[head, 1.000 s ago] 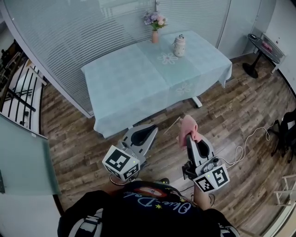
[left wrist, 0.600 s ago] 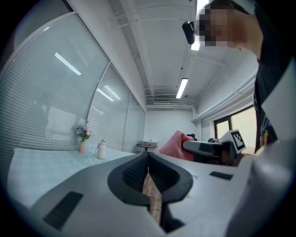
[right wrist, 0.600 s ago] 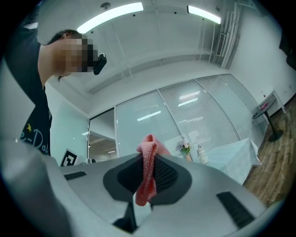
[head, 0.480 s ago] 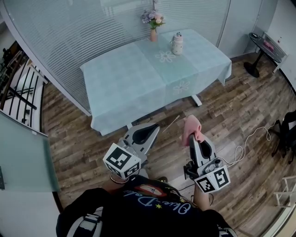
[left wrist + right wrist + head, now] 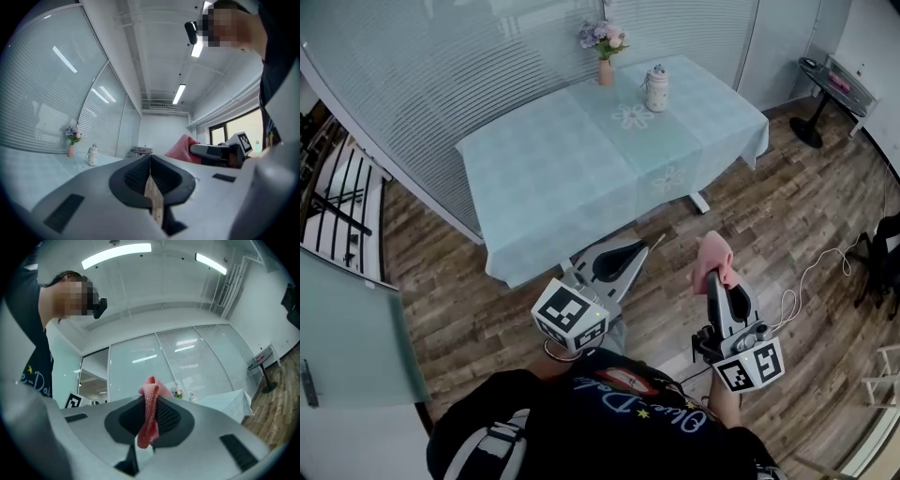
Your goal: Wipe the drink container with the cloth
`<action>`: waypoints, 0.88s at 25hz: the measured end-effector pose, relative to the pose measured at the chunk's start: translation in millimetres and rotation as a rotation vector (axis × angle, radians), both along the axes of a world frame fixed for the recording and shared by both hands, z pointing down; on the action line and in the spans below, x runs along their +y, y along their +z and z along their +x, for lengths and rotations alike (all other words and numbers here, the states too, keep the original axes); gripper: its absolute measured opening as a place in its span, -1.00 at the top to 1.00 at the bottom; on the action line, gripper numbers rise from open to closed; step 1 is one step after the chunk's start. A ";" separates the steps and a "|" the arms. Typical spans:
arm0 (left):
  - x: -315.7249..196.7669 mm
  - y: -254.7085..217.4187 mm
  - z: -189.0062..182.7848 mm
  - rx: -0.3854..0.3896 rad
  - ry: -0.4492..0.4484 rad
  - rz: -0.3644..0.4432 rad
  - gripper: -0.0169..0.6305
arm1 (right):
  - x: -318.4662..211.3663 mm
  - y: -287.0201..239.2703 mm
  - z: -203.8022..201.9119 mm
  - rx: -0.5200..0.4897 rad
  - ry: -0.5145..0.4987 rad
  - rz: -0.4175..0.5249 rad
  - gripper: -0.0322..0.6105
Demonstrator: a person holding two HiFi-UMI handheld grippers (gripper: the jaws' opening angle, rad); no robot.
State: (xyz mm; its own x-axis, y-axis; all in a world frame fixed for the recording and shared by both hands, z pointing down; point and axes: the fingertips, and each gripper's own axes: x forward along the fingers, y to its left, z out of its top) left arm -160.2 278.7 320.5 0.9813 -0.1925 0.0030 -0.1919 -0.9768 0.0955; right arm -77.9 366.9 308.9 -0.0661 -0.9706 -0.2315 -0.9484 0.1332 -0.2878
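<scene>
- Pink cloth (image 5: 149, 423) is pinched in the right claw (image 5: 151, 399), with its loose end flopping over the top.
- Left claw (image 5: 151, 161) is closed up with nothing in it.
- Drink container (image 5: 655, 90) stands at the far side of the tabletop (image 5: 546, 164), near a flower vase (image 5: 606, 58) and well apart from both claws.
- My worry: only a thin fold looks gripped, so scrubbing could tug it loose. An unsteadied container could also tip into the vase.

Vase (image 5: 606, 71) left of drink container (image 5: 656, 90) at the table's (image 5: 548, 173) far end; cloth (image 5: 712, 257) in right tool (image 5: 712, 279), short of the table.
</scene>
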 end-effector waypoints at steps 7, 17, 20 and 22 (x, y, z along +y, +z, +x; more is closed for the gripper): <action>-52.5 -0.1 24.4 0.010 0.017 -0.016 0.93 | -37.6 -2.4 27.9 -0.004 0.059 -0.019 0.82; -125.7 19.1 49.7 0.015 0.004 -0.067 0.93 | -98.1 9.2 64.0 -0.005 0.103 -0.072 0.82; -144.6 21.7 55.4 0.013 0.013 -0.077 0.93 | -119.2 8.8 67.2 -0.002 0.104 -0.081 0.82; -157.2 21.1 57.7 0.012 0.016 -0.075 0.93 | -131.8 6.9 69.2 0.001 0.107 -0.085 0.82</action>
